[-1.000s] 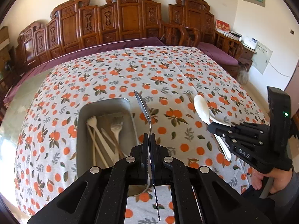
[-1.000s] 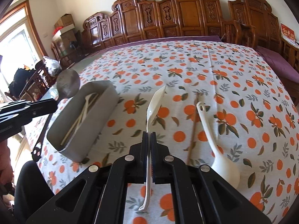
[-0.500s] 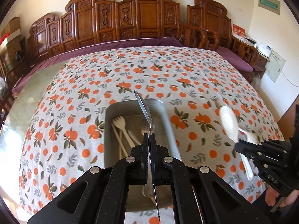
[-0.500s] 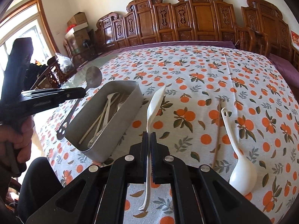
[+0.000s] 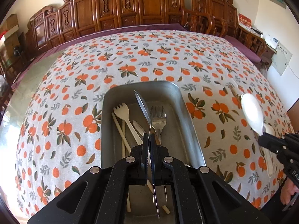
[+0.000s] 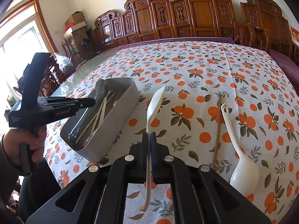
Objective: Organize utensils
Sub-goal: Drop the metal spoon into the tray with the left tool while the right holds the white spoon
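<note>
Over the grey rectangular metal tray [image 5: 188, 123], at about twelve o'clock from my left wrist camera, my left tongs [image 5: 149, 140] are clenched on the handle of a thin stainless-steel spoon [image 5: 143, 106], its bowl edge-on and poised above the tray's middle. My right tongs [image 6: 149, 136] are clamped on the stem of a flat white plastic spoon [image 6: 154, 104], held above the counter [image 6: 196, 71] with its orange-print cloth, the tray lying toward ten o'clock of them. The risk I judge most likely: the steel spoon is gripped by a narrow, slick handle, so if I let go while it is tilted or too high it could bounce off the rim and skid onto the cloth. The two tongs are also near enough that bringing the white spoon across too soon might knock one against the other. Inside the tray lie a white plastic fork [image 5: 122, 111], a steel fork [image 5: 158, 115], pale chopsticks [image 5: 121, 136] and a knife-like blade I cannot identify for certain. Left on the cloth at two o'clock from my right tongs are a white ceramic ladle-shaped soup spoon [image 6: 241, 160] and, just beside it, a brown wooden chopstick [image 6: 217, 128].
</note>
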Available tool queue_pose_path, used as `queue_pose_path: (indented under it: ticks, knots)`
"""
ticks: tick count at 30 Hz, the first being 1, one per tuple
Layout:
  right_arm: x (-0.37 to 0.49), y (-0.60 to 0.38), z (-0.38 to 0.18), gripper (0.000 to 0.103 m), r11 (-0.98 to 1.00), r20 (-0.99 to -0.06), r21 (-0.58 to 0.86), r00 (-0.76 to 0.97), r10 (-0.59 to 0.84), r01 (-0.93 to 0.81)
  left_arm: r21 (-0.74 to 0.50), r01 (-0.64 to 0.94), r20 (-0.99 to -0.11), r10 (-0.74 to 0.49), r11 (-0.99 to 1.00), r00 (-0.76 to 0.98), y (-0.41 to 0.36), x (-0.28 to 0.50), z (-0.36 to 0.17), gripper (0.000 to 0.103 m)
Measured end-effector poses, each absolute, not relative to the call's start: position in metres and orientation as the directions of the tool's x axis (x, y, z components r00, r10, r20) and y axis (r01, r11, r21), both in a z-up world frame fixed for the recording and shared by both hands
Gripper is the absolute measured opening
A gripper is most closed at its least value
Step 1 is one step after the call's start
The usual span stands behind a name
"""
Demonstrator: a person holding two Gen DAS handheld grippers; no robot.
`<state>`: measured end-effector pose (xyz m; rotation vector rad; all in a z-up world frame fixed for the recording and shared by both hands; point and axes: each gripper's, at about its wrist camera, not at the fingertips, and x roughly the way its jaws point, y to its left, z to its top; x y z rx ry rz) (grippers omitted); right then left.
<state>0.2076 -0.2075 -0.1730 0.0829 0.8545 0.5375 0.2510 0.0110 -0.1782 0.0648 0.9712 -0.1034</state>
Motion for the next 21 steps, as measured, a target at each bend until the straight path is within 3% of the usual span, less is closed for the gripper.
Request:
queue_pose_path:
  ticks: [11, 21]
  knots:
    - [0.212, -0.209, -0.173, 0.004, 0.858, -0.689, 0.295, 0.528, 0.496, -0.422, 0.017, 0.118, -0.865, -0.044, 0.993, 0.499, 0.009, 0.26, -0.201, 0.001]
    - [0.209, -0.198, -0.166, 0.004, 0.863, -0.701, 0.269, 0.527, 0.48, -0.428, 0.002, 0.108, -0.846, -0.056, 0.994, 0.53, 0.023, 0.242, -0.183, 0.001]
